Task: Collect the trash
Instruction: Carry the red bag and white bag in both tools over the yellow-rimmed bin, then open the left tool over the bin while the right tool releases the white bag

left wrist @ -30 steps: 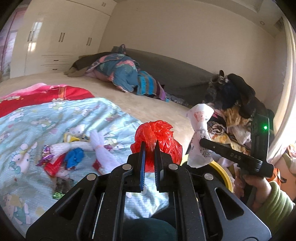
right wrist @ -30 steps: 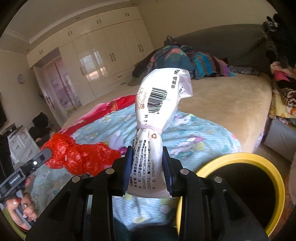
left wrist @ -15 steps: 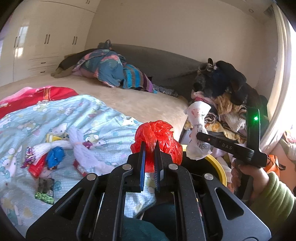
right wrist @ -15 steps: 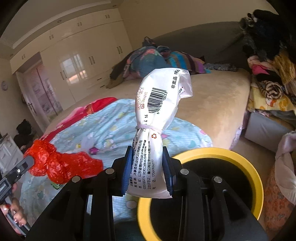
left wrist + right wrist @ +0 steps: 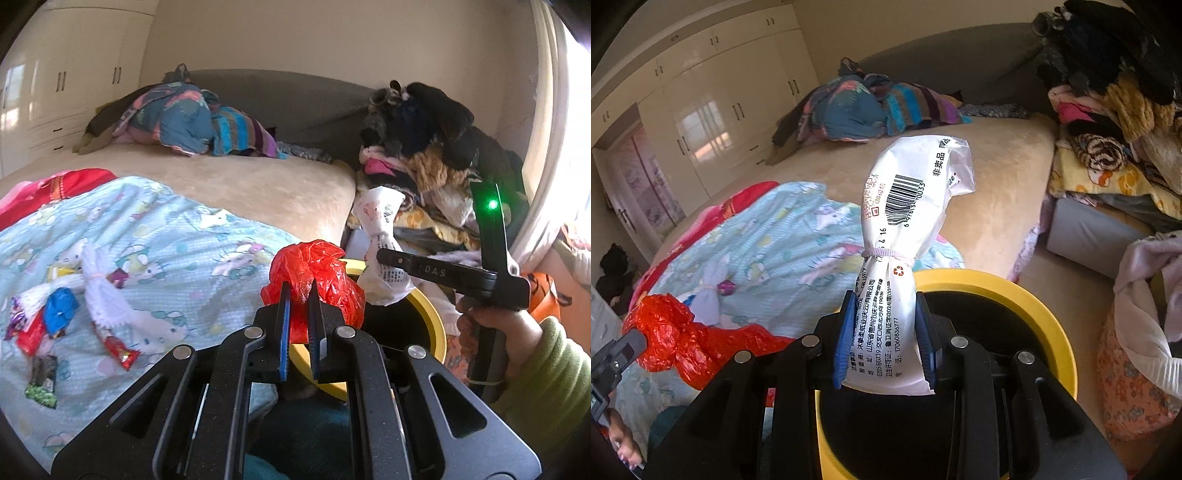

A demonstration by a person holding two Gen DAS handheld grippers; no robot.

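My left gripper (image 5: 297, 295) is shut on a crumpled red plastic bag (image 5: 314, 271), held at the near rim of a yellow-rimmed black bin (image 5: 430, 314). My right gripper (image 5: 885, 314) is shut on a white printed wrapper (image 5: 908, 229) tied in the middle, held over the bin's opening (image 5: 1045, 317). The red bag also shows at the left of the right wrist view (image 5: 676, 343). The wrapper also shows in the left wrist view (image 5: 382, 240), to the right of the red bag. More trash lies on the blue blanket (image 5: 184, 251): a white tied wrapper (image 5: 103, 295), a blue wrapper (image 5: 59, 312), red wrappers (image 5: 120, 350).
The beige bed (image 5: 258, 184) carries a heap of bedding (image 5: 184, 118) at the back. A pile of clothes (image 5: 424, 147) stands to the right of the bed, behind the bin. White wardrobes (image 5: 720, 110) line the far wall. A grey box (image 5: 1089, 236) sits under the clothes.
Both grippers have swung right, away from the blanket and toward the bin. The wrapper now hangs over the bin's opening and the red bag is at its rim. Both grips are unchanged.
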